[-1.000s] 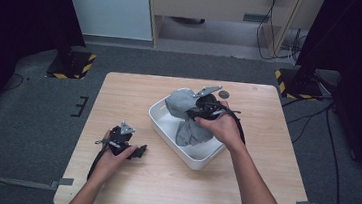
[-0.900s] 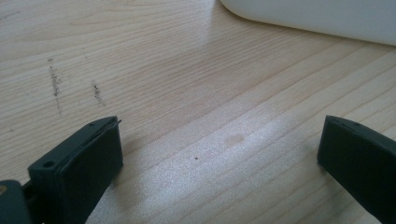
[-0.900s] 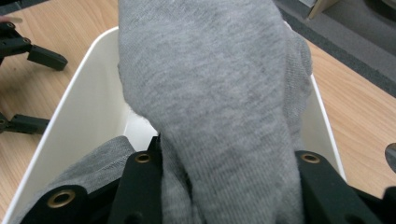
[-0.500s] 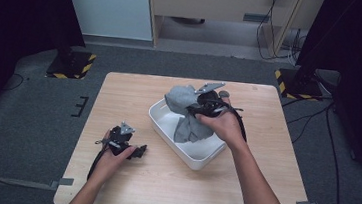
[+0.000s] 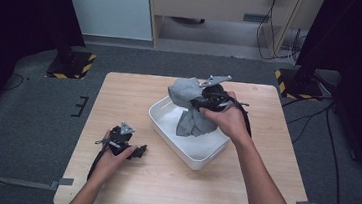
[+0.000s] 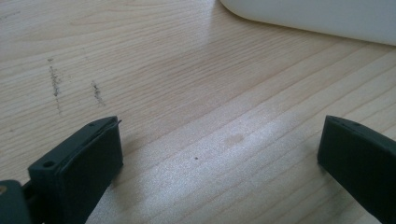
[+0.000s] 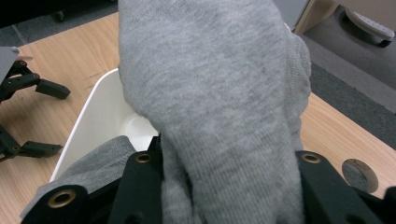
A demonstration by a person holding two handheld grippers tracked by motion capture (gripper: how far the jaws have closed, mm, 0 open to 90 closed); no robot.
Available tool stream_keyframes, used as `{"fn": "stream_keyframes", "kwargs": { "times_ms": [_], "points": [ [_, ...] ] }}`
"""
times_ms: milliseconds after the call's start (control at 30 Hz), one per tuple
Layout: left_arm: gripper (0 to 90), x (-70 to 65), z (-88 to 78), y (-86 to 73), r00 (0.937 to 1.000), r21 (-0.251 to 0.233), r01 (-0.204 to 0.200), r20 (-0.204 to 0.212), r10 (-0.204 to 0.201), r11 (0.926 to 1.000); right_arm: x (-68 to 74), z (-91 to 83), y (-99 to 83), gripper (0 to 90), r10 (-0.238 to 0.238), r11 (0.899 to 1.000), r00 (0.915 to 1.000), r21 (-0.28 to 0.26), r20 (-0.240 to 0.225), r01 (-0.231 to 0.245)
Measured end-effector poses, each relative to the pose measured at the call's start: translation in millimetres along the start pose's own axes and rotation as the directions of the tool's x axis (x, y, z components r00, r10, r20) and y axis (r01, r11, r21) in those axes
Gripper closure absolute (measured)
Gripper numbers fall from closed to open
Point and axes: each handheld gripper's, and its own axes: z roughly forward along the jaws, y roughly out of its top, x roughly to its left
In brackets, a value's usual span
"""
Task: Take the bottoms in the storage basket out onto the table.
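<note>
- Risk one: the grey cloth (image 5: 192, 108) hangs in a long bunch from my right hand-held gripper (image 5: 204, 100), and its lower end is in the white tub (image 5: 194, 153). I judge that if that tail catches the tub rim as I lift, it drags or tips the tub.
- Risk two: the pinch takes a thick wad, not a flat edge. In the right gripper view the fabric bulges out between the jaws. I judge part of the bunch could slide free and drop back, or fall onto the table (image 5: 134, 97) beside the tub.
- Right hand-held gripper: jaws partly closed, pinching the grey cloth near its top, above the far side of the tub.
- Grey cloth: mostly raised above the tub, upper fold bunched over the gripper, lower end touching the tub's inside.
- Left hand-held gripper (image 5: 136, 151): jaws spread wide, nothing between them, resting on bare table just left of the tub, whose wall shows at the top of the left gripper view.
</note>
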Motion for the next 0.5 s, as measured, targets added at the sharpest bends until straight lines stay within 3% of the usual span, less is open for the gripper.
{"fn": "stream_keyframes", "kwargs": {
  "times_ms": [500],
  "points": [
    [0.0,-0.3,0.2,-0.1,1.0000,-0.003,0.004,0.000,-0.004,1.0000,-9.1,-16.4,7.1,60.9,0.015,1.000,0.9997,-0.017,0.021,-0.015]
  ]
}}
